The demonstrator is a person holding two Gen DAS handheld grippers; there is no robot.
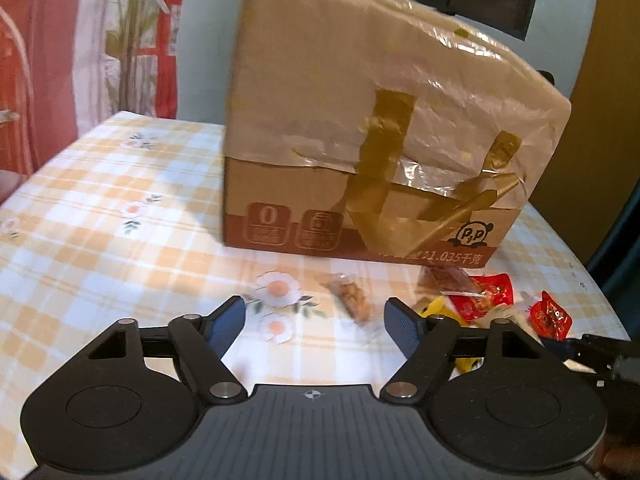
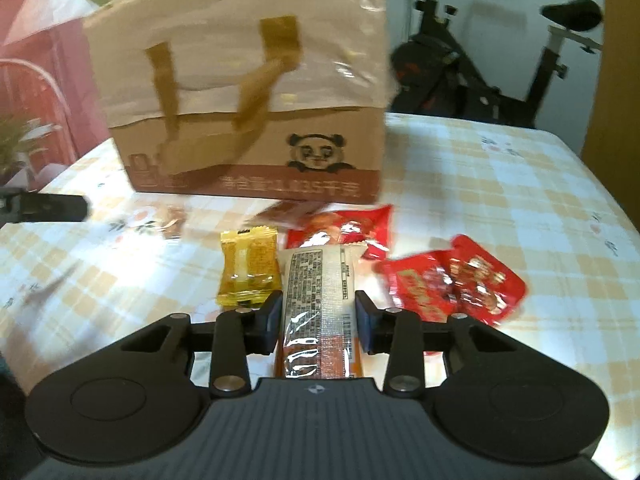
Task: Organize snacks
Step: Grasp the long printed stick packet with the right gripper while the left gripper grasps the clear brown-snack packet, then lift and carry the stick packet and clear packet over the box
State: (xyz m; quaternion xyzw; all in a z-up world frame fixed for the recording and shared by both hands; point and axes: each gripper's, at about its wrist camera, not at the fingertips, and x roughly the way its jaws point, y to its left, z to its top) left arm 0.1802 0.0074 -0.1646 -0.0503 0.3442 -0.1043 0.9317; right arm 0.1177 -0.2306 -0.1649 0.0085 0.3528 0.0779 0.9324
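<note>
gripping long snack pack w/ right claw | left claw empty

Gripper hides the long packet's near end.

A bench fills the lower frame, covered by a cloth checked in yellow and white with printed flowers. In the upper right of the right wrist view an exercise bike stands behind it. At the upper left of the left wrist view are a leafy plant and red-and-white fabric.
</note>
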